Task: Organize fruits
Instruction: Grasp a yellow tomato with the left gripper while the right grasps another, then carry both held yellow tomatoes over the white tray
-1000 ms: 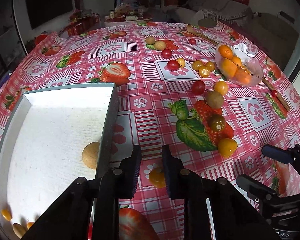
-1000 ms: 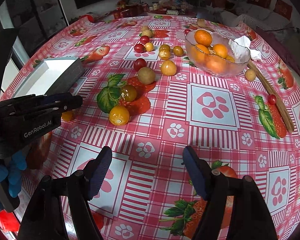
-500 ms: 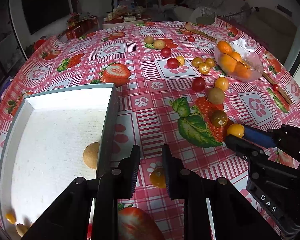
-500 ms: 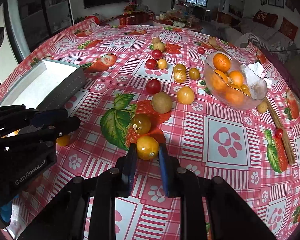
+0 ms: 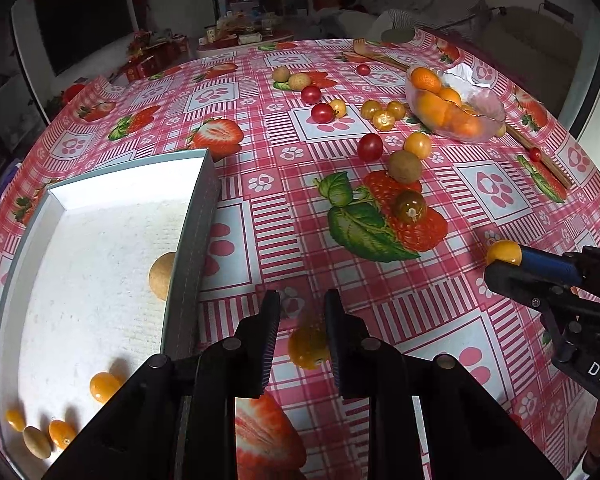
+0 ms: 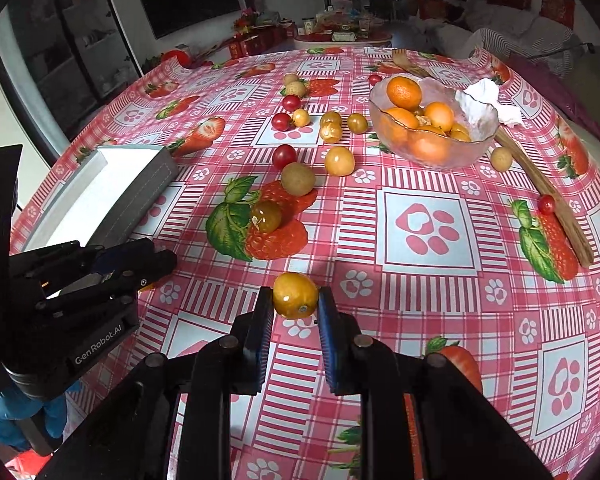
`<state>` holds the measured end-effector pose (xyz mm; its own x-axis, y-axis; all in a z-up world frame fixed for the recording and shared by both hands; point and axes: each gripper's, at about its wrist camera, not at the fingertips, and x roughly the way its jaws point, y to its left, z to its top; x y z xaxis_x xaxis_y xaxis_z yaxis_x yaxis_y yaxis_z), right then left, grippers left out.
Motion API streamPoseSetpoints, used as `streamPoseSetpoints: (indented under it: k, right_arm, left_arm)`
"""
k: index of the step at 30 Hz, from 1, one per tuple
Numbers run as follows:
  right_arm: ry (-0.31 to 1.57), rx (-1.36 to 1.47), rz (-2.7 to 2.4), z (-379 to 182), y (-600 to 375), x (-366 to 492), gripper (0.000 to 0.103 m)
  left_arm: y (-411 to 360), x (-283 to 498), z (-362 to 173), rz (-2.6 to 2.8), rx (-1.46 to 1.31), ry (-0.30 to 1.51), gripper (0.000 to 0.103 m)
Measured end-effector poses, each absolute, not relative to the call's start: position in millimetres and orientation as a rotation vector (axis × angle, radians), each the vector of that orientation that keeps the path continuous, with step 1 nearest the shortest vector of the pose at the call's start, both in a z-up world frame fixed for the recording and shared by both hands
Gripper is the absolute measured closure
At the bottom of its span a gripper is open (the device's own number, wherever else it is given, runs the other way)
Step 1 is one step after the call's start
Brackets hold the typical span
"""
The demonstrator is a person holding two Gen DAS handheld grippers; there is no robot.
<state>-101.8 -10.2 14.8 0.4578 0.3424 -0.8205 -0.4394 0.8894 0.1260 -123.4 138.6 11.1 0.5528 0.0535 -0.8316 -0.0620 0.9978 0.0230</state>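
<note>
My right gripper (image 6: 291,309) is clenched on a yellow fruit (image 6: 295,295), lifted just off the table (image 6: 420,300). My left gripper (image 5: 302,322) stands nearly closed with nothing between its pads; an orange fruit (image 5: 307,347) lies on the cloth beneath. The white tray (image 5: 188,248), at the table's near left edge, holds only a few fruits in its near corner. I judge most sorting remains: many fruits lie scattered mid-table beside the glass bowl (image 6: 432,156).
</note>
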Motion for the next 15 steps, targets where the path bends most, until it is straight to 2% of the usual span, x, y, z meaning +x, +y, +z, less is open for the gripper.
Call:
streamPoseSetpoints:
  k: [1, 2, 3, 4, 13, 15]
  right_arm:
    - [0.985, -0.103, 0.482, 15, -12, -102, 0.079]
    - [0.986, -0.097, 0.482, 15, -14, -103, 0.079]
    - [0.988, -0.091, 0.482, 15, -15, -102, 0.079]
    - [0.990, -0.086, 0.481, 15, -17, -103, 0.079]
    - [0.982, -0.058, 0.475, 20, -26, -108, 0.079]
    - [0.983, -0.057, 0.471, 20, -28, -109, 0.079]
  left_arm:
    - [138, -126, 11, 0.070, -0.005, 0.980, 0.069]
    - [137, -128, 11, 0.069, 0.005, 0.972, 0.046]
    - [136, -130, 11, 0.078, 0.016, 0.967, 0.030]
    - [135, -134, 12, 0.078, 0.019, 0.948, 0.021]
    - [129, -138, 8, 0.060, 0.033, 0.966, 0.021]
    - [127, -137, 8, 0.056, 0.034, 0.964, 0.034]
